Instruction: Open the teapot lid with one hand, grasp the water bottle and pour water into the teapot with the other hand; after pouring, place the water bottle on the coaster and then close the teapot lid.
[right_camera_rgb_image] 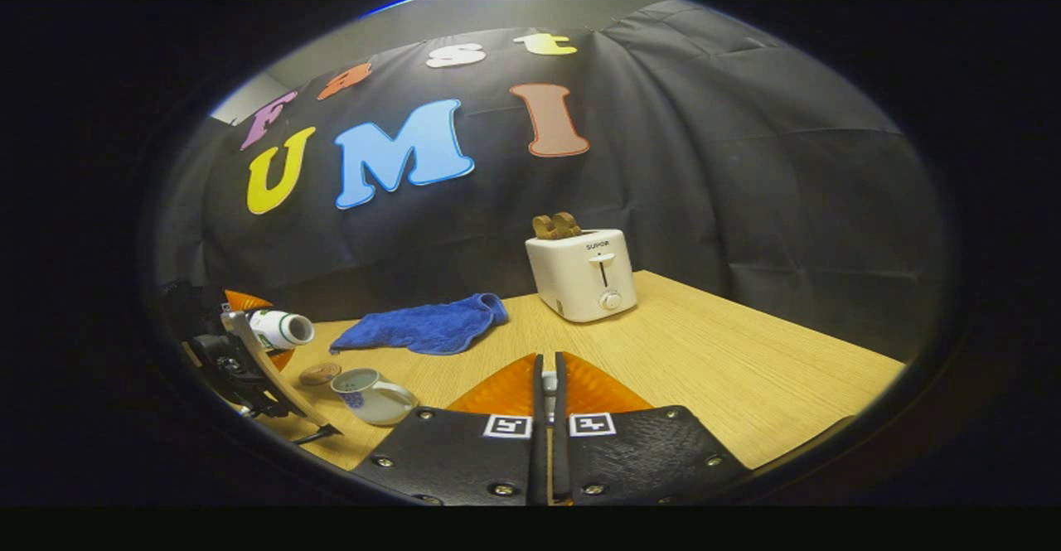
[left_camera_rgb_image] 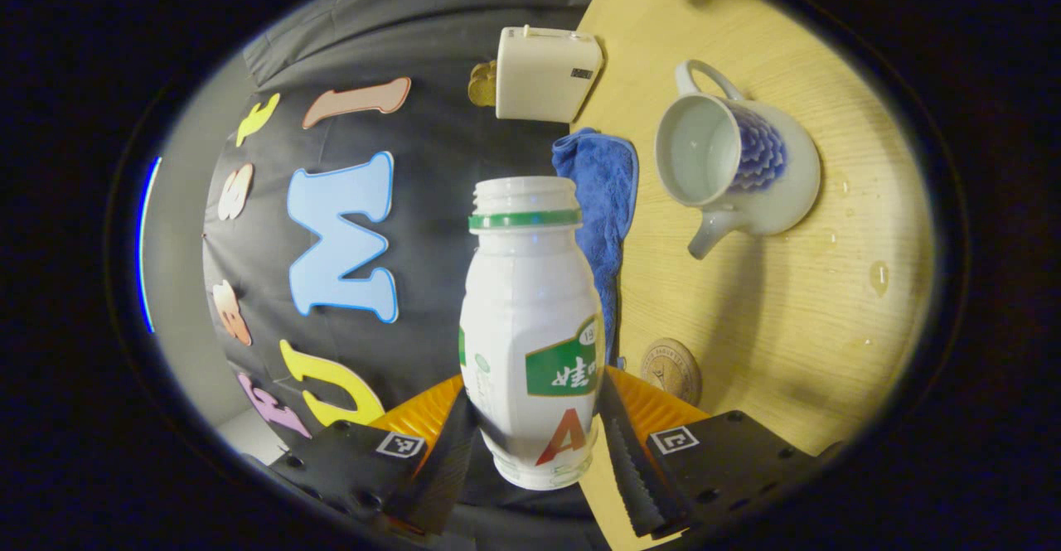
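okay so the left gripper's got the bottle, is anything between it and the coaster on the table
Nothing visible stands in the way. The left gripper holds the water bottle in the air, and the coaster lies bare on the table, with the blue cloth and teapot off to its sides.

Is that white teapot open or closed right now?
Open. The teapot has no lid on it: the left gripper view looks straight into its bare mouth, with the pale inside showing. Whether there is water inside, I cannot tell.
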A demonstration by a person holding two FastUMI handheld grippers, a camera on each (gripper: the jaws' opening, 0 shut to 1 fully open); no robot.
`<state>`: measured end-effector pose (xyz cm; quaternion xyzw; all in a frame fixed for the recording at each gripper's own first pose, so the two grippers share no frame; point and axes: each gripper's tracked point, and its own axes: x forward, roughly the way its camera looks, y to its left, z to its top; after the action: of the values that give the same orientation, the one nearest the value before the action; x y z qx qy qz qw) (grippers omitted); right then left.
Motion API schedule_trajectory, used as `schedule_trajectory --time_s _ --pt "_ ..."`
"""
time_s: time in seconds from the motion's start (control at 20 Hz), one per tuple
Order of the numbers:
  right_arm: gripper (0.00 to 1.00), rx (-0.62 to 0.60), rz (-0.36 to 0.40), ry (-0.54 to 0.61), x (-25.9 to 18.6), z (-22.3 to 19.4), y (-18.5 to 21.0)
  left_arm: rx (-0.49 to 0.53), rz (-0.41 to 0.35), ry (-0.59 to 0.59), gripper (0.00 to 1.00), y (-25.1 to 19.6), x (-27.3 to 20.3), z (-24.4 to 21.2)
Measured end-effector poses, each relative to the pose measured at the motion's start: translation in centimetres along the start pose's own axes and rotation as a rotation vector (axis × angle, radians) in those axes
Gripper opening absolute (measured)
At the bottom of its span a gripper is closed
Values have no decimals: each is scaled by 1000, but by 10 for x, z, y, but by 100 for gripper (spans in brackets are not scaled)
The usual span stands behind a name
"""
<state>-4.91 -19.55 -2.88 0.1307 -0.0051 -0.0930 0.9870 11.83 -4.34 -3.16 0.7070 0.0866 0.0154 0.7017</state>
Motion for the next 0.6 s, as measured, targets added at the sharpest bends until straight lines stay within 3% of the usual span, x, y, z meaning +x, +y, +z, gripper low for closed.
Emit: schedule_trajectory --time_s 0.6 --pt "0 5 7 3 -1 -1 0 111 41 -7 89 6 0 3"
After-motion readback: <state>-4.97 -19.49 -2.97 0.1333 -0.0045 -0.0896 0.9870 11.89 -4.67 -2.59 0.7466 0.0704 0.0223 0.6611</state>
